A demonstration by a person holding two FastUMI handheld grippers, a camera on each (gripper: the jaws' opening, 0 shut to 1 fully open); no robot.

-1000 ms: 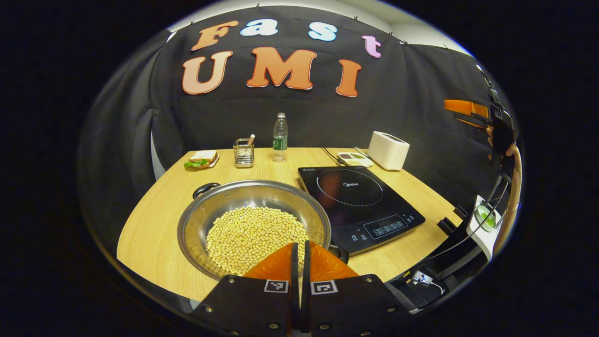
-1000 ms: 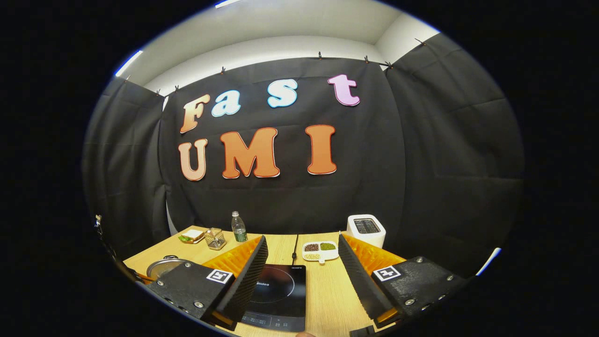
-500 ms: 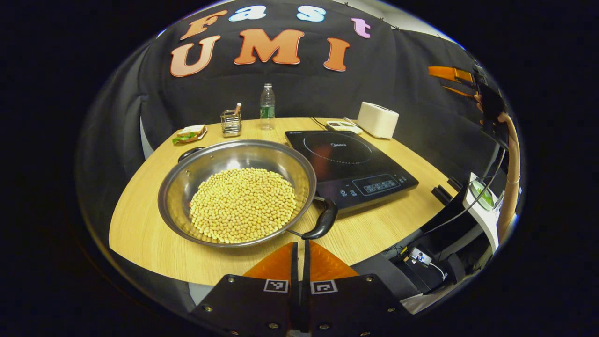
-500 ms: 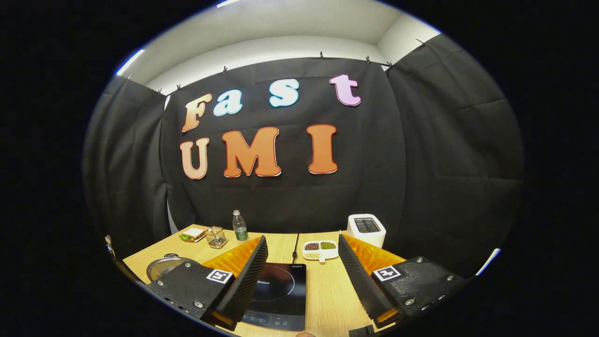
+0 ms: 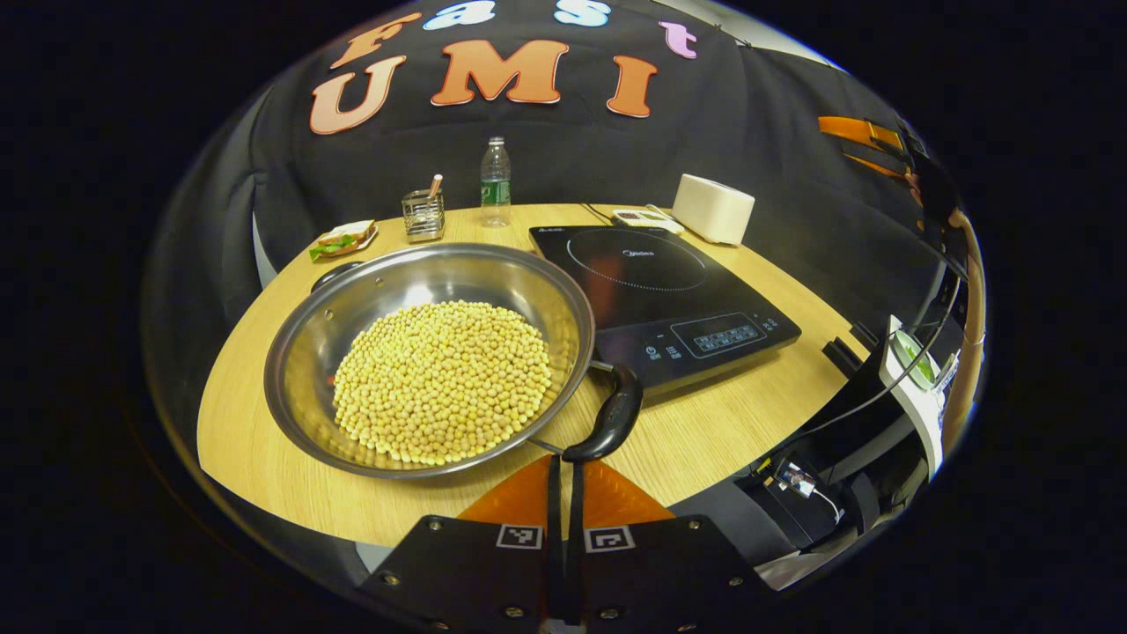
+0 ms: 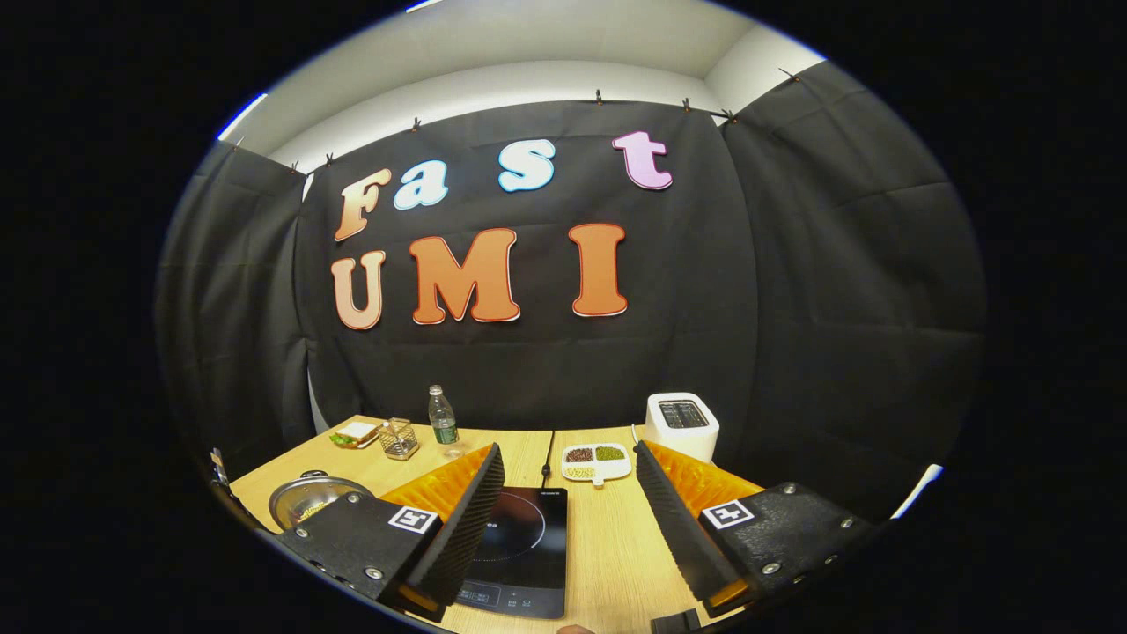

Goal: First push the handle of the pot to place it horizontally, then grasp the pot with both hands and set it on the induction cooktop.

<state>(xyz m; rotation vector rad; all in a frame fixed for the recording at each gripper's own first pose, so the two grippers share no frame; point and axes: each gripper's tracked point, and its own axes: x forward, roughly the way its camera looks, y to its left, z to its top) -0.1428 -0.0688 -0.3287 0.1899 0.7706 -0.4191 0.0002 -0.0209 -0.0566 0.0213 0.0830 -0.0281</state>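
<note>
Left gripper (image 5: 563, 471): fingers pressed together, nothing between them, tips just short of the pot's near black handle (image 5: 610, 416) — contact can't be confirmed. That handle sits at the pot's near-right rim, angled toward the cooktop's front corner. Pot (image 5: 429, 352) is a wide steel pan on the wooden table (image 5: 704, 436), loaded with pale yellow beans (image 5: 443, 379). Second black handle (image 5: 330, 276) is at the far-left rim. Pot stands just left of the induction cooktop (image 5: 660, 295), rim close to its left edge, not on it.

Cooktop: black glass, round dotted ring, white logo inside the ring, too small to read for sure. Control panel faces the near edge.

Further back in the left gripper view: sandwich on a plate (image 5: 342, 239), wire holder (image 5: 423, 216), water bottle (image 5: 496, 182) with a green label, text unreadable, white toaster (image 5: 713, 208), small divided dish (image 5: 645, 219).

Right gripper (image 6: 568, 493): fingers spread wide, holding nothing, well above the table, with the cooktop (image 6: 517, 550) between and below them. A square black-and-white marker tag sits on each finger base. The pot (image 6: 314, 497) is visible low left, partly behind the left finger. Same gripper appears at the far right of the left gripper view (image 5: 867, 150), held by a hand (image 5: 920, 187).
</note>
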